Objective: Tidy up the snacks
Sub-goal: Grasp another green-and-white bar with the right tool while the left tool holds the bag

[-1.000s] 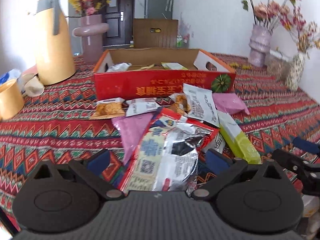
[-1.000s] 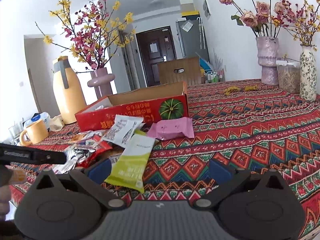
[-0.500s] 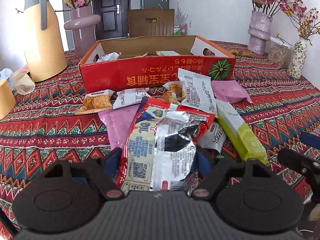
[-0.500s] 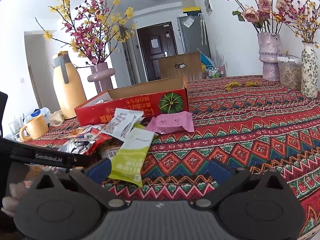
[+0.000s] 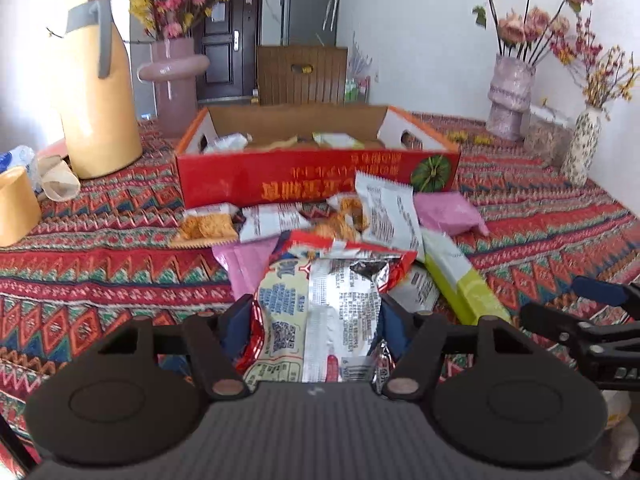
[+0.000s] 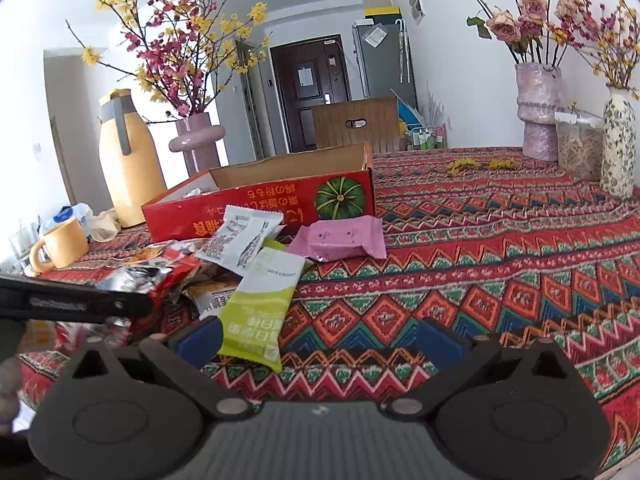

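Left gripper (image 5: 316,316) jaws closing around the foil packet (image 5: 320,312) before the red box (image 5: 316,184); right gripper (image 6: 316,340) wide open, empty. Slick foil may slip.

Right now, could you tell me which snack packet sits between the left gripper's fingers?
The big red and silver packet; the left gripper is closing around it alone.

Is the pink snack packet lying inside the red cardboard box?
No, the pink snack packet lies on the patterned tablecloth in front of the red cardboard box, outside its wall.
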A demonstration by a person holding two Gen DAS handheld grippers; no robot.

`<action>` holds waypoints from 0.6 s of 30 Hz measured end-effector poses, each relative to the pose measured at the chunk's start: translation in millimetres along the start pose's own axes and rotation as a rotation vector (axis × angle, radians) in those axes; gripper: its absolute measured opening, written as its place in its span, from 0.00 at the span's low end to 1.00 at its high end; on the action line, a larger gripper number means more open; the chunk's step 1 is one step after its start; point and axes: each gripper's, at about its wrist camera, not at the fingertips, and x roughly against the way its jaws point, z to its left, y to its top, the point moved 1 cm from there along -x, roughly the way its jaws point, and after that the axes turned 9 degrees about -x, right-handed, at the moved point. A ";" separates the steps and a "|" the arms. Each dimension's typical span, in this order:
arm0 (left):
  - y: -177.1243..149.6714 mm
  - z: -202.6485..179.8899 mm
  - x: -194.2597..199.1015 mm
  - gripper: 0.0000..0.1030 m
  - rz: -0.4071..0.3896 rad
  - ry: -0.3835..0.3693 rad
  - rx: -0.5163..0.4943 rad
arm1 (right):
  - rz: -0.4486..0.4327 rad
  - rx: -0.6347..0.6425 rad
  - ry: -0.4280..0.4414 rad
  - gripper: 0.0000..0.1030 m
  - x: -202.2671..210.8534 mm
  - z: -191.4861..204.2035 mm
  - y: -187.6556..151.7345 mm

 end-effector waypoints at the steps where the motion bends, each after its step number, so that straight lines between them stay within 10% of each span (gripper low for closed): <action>1: 1.3 1.0 3.4 0.64 -0.012 0.002 0.002 | 0.001 0.006 0.005 1.00 -0.7 2.3 2.8; 12: 6.1 20.4 17.2 0.63 -0.060 0.027 0.050 | 0.136 0.021 -0.032 0.98 -56.2 26.6 24.2; 18: 5.6 27.6 19.2 0.63 -0.069 0.036 0.066 | 0.194 -0.032 -0.001 0.70 -75.0 25.9 29.9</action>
